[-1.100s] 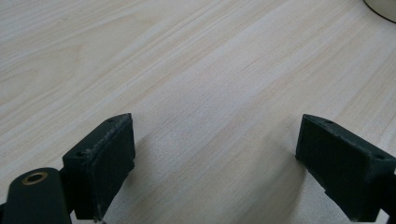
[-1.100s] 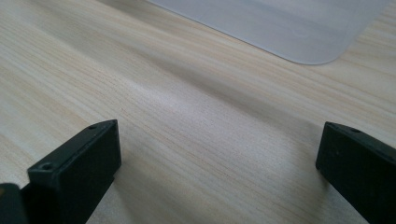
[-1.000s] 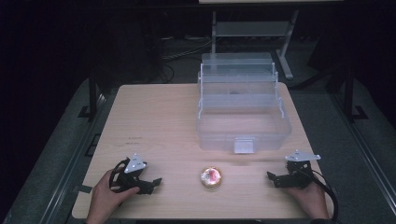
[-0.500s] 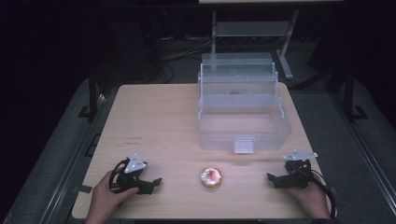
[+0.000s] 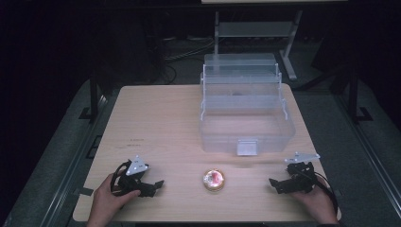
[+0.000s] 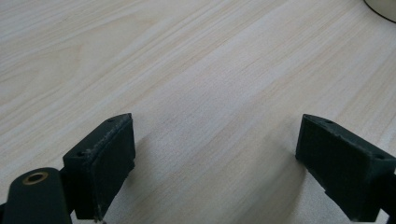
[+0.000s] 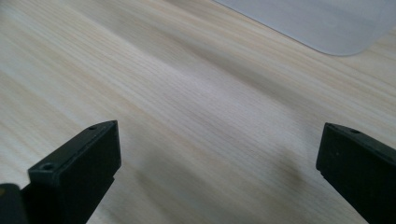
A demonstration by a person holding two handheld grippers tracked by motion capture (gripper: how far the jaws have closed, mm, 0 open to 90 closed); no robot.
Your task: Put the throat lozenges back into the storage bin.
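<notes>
Resting both hands on the near edge of the pale wooden table (image 5: 156, 118), we keep the left gripper (image 5: 152, 186) and the right gripper (image 5: 278, 184) low, each with its jaws spread wide and nothing between them, pointing inward at the small round gold-rimmed tin with a red centre (image 5: 213, 179) between them. That tin sits on bare wood, well apart from either gripper and just in front of the clear plastic tiered box (image 5: 246, 116), which stands unfolded, we judge, so the tin can go straight in.
</notes>
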